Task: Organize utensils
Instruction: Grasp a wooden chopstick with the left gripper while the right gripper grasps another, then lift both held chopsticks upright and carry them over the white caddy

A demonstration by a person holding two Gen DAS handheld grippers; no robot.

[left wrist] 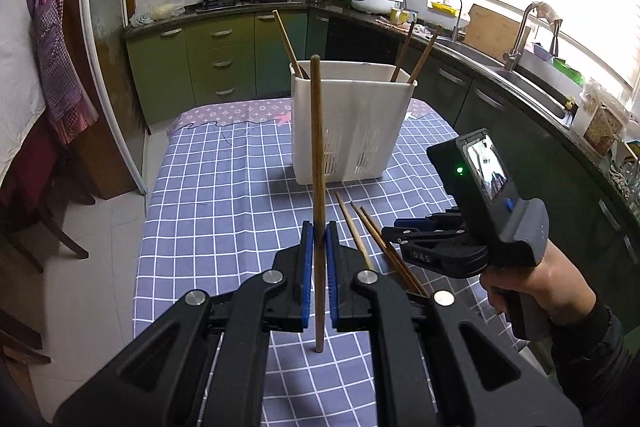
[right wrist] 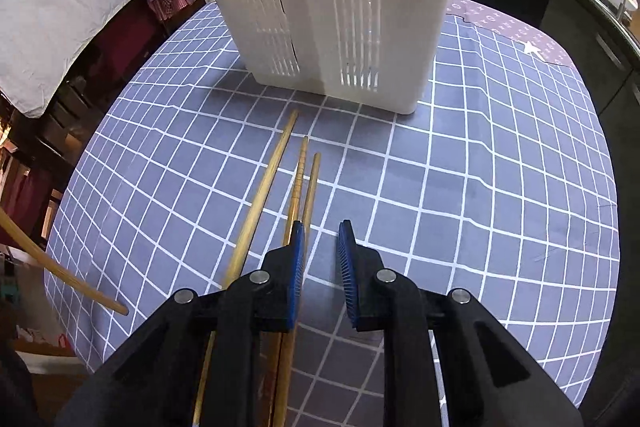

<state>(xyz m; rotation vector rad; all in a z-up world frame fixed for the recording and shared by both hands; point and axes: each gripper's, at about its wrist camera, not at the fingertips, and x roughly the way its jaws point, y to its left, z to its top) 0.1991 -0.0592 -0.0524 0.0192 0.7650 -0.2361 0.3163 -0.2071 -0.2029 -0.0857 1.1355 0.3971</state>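
Note:
My left gripper (left wrist: 319, 227) is shut on a brown wooden chopstick (left wrist: 317, 147), which stands upright in front of the white slotted utensil holder (left wrist: 360, 115). Three chopsticks (left wrist: 286, 39) lean inside the holder. Three more chopsticks (left wrist: 356, 227) lie on the checked tablecloth in front of it. In the right wrist view my right gripper (right wrist: 322, 227) hovers low over the cloth with a narrow gap and nothing between its pads. The loose chopsticks (right wrist: 298, 171) run under and beside its left finger. The holder (right wrist: 320, 7) stands just beyond. The held chopstick (right wrist: 60, 273) shows at the left.
The table carries a blue checked cloth (left wrist: 224, 187) with a pink patterned strip at its far end. Green kitchen cabinets (left wrist: 220, 59), a stove with two woks and a sink counter (left wrist: 520, 67) surround it. A wooden chair stands at the left.

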